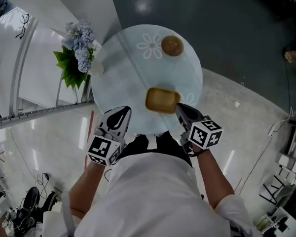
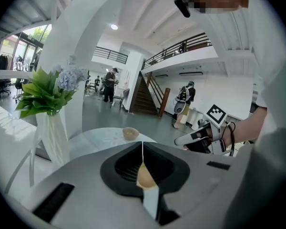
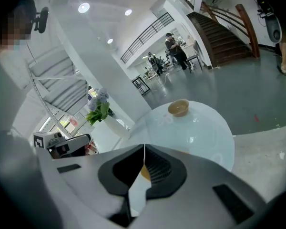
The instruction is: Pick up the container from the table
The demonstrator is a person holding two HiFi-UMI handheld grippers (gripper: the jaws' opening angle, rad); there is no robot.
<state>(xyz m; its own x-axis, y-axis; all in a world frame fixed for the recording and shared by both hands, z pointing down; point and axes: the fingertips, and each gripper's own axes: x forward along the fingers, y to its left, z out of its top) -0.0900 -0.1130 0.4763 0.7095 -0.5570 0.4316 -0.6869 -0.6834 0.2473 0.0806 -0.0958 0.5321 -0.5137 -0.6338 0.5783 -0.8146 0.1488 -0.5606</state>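
My left hand-held gripper [image 1: 122,113] had its jaws pressed together with nothing between them, over the round tabletop's [image 1: 123,78] near rim at about 7 o'clock. My right hand-held gripper [image 1: 179,108], likewise closed and empty, sat at about 5 o'clock, its tip just beside the yellow container [image 1: 162,100] (touching or not, I couldn't tell). The container lay flat on the tabletop, toward 5 o'clock from the centre. A brown bowl [image 1: 172,45] stood at 1 o'clock and flowers [image 1: 80,46] at 10 o'clock.
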